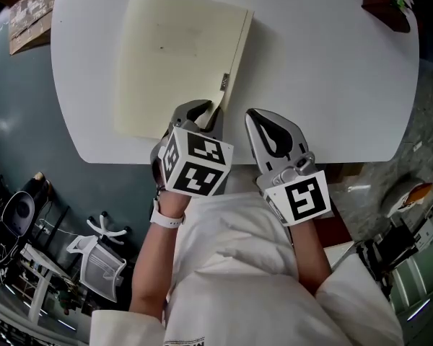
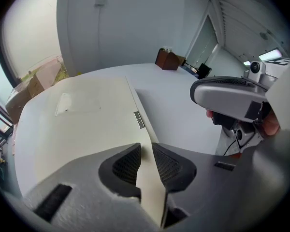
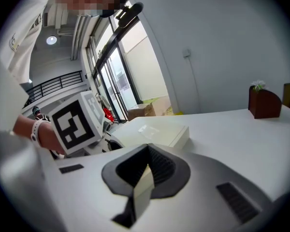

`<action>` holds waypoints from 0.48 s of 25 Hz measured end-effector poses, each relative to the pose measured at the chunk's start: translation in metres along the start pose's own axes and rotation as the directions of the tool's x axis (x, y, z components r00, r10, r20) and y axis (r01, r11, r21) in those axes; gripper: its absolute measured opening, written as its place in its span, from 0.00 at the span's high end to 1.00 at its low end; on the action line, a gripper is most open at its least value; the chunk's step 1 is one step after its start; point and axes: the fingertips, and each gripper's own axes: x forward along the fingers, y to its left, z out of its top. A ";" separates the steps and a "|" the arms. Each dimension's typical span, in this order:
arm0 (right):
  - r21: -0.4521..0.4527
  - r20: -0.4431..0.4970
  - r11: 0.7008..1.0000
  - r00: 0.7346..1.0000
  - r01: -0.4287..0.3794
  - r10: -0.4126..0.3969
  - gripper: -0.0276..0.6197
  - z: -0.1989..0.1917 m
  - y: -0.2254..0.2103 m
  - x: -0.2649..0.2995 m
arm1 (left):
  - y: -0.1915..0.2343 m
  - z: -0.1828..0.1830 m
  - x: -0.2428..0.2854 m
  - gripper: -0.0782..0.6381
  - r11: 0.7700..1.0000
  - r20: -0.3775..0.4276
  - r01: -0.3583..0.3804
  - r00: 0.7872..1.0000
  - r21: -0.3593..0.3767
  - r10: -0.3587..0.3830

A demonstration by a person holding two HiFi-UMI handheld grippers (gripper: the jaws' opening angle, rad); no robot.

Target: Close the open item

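Note:
A flat cream box [image 1: 177, 63] lies closed on the white table [image 1: 332, 85], with a small label [image 1: 224, 82] on its right side. My left gripper [image 1: 213, 109] stands at the box's near right corner, pointing steeply down. In the left gripper view the box's [image 2: 87, 115] edge runs in between the left gripper's [image 2: 145, 151] jaws, which are a little apart and open. My right gripper [image 1: 254, 114] hovers just right of that corner over the near table edge, shut and empty. The right gripper view shows the box [image 3: 166, 132] ahead and to the left of the right gripper [image 3: 147, 166].
A dark brown box [image 1: 386, 2] with a small flower stands at the table's far right corner. Beyond the table's left end, on the floor, is a cardboard box [image 1: 29, 16]. The table's near edge runs just under both grippers. An office chair [image 1: 94, 258] stands lower left.

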 end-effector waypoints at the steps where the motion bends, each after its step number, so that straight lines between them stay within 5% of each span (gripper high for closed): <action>1: 0.006 0.001 1.000 1.000 0.000 0.000 0.93 -0.001 -0.001 0.000 | 0.000 0.000 0.002 0.78 1.000 -0.028 0.021 0.999 0.010 -0.021; 5: 0.025 0.004 1.000 1.000 0.001 -0.001 0.93 -0.006 -0.002 0.001 | -0.003 -0.002 0.008 0.78 0.996 -0.107 0.086 0.991 0.035 -0.082; 12: 0.018 0.019 1.000 1.000 0.004 -0.004 0.93 -0.001 -0.001 -0.001 | -0.001 -0.001 0.009 0.78 0.998 -0.081 0.055 0.995 0.029 -0.052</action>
